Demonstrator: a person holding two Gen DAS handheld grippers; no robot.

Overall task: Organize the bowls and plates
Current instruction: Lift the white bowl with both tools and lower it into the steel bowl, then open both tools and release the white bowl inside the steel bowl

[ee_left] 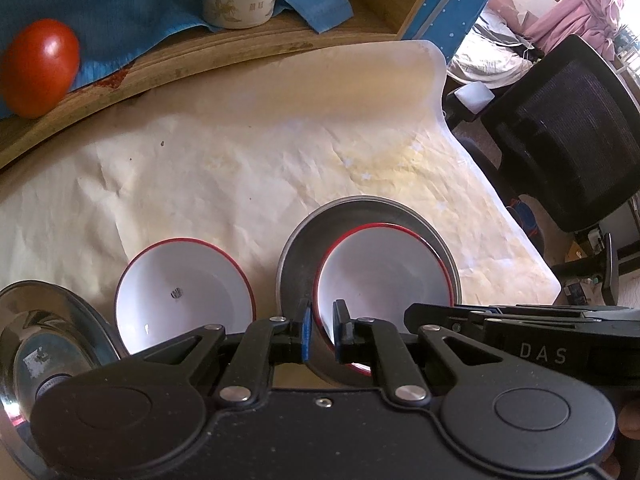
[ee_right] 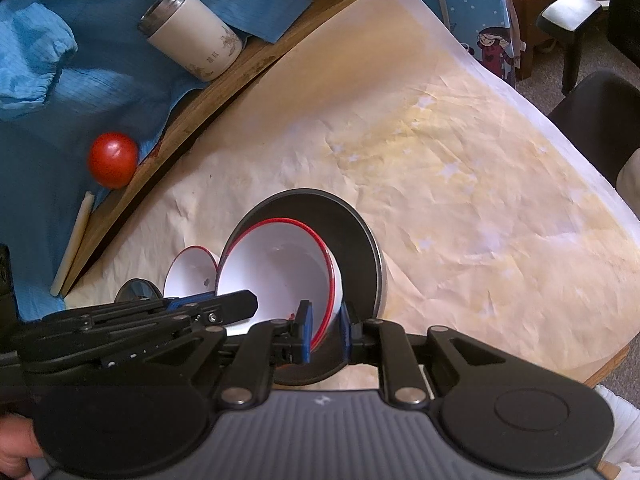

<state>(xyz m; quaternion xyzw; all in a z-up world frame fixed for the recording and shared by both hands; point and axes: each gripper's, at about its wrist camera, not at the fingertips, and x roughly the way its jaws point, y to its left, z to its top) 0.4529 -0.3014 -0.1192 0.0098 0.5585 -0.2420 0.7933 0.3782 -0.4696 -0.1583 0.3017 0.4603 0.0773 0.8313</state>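
Between both pairs of jaws: rim of red-edged white bowl [ee_right: 280, 276], pinched, nested in grey plate [ee_right: 356, 232] (stiff, glossy, chip-prone; grip firmly at rim).

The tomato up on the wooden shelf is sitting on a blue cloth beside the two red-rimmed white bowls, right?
Not quite. The tomato does sit on the blue cloth, but the right wrist view shows only the white tumbler near it. The two red-rimmed bowls are down on the paper-covered table.

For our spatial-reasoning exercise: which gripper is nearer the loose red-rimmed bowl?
Left. Left gripper is just beside the loose red-rimmed bowl; right gripper is beyond, clamping the rim of the nested bowl.
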